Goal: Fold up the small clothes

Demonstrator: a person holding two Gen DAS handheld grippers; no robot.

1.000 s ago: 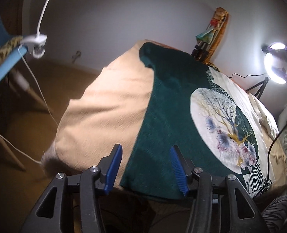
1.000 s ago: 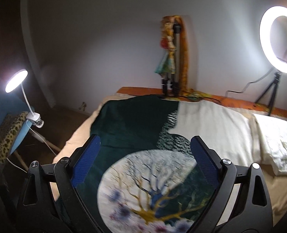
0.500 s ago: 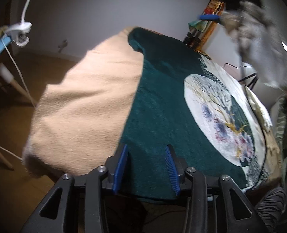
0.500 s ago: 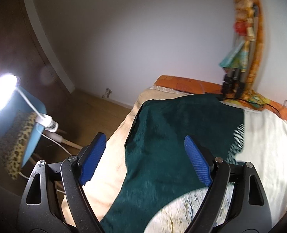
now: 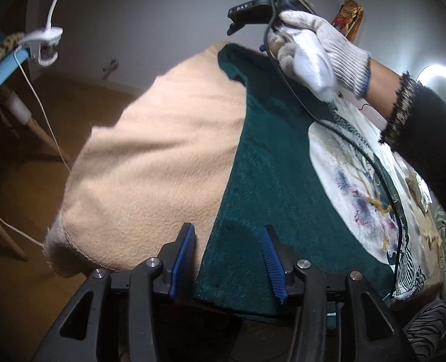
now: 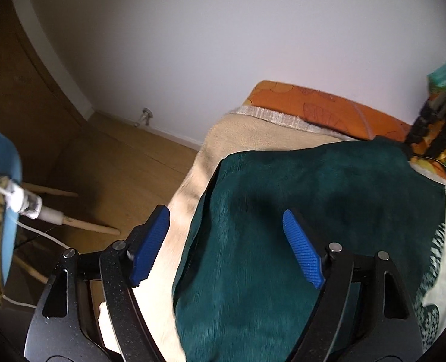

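A dark green garment [image 5: 271,175] with a round white tree print [image 5: 352,190] lies flat on a beige blanket [image 5: 150,163] on a bed. My left gripper [image 5: 229,256] is open, its blue pads straddling the garment's near left corner at the bed edge. My right gripper [image 6: 223,247] is open and hovers above the garment's far left part [image 6: 298,211]. In the left wrist view the right gripper [image 5: 247,15] shows from outside, held by a white-gloved hand [image 5: 313,54] over the far end.
A blue chair [image 6: 0,211] with leopard-print fabric and a clip lamp [image 5: 43,45] stands left of the bed on the wood floor. A ring light [image 5: 440,87] and a tripod [image 6: 434,132] stand at the far side. An orange bed edge [image 6: 313,102] meets the wall.
My right gripper has swung left and forward over the garment's far left part. My left gripper has opened somewhat wider at the near corner.
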